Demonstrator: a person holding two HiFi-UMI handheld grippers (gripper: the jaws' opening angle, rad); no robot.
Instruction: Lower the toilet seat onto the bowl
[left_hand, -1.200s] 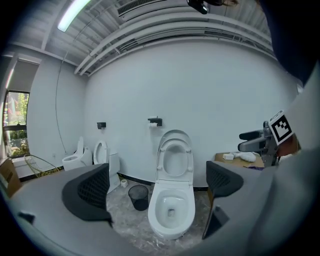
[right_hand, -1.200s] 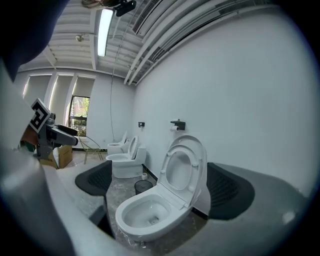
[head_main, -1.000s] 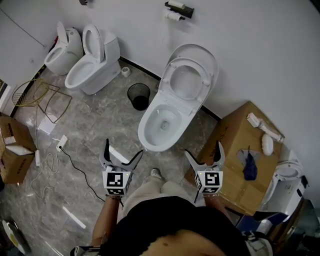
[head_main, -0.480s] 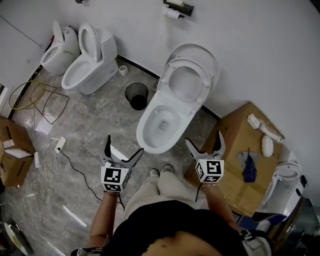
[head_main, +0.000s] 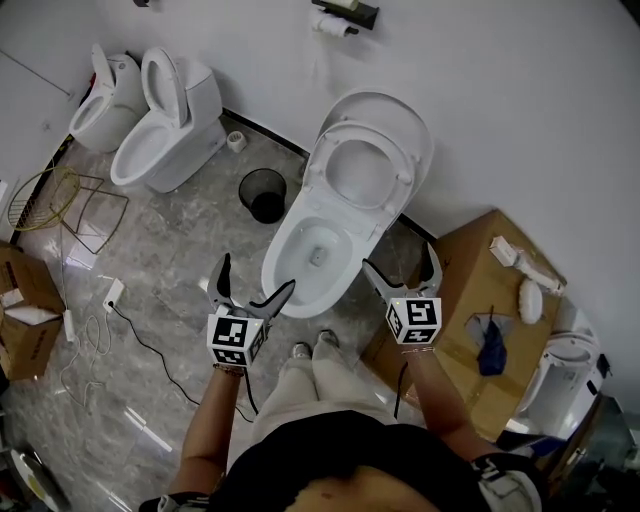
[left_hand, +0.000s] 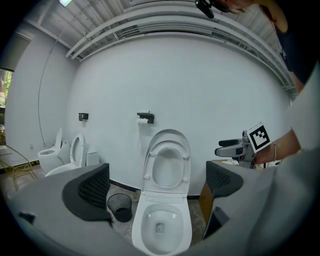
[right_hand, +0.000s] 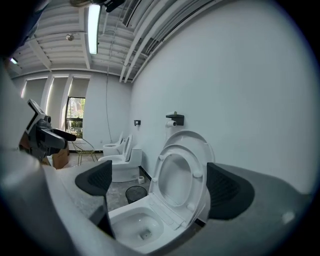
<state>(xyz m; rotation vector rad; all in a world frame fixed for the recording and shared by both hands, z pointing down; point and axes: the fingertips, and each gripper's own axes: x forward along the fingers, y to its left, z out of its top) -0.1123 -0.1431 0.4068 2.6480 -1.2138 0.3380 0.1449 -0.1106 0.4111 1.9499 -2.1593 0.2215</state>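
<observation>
Left gripper (head_main: 255, 275), right gripper (head_main: 400, 260) now nearer bowl (head_main: 345, 262) front, jaws apart, empty; toilet seat (head_main: 365, 175) upright, untouched: approach only.

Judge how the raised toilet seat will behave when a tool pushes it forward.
The toilet seat looks like rigid plastic, so it should probably swing as one piece. Hinged at the bowl and leaning on the lid, it may drop under its own weight once past upright. Its glossy surface may be slippery.
</observation>
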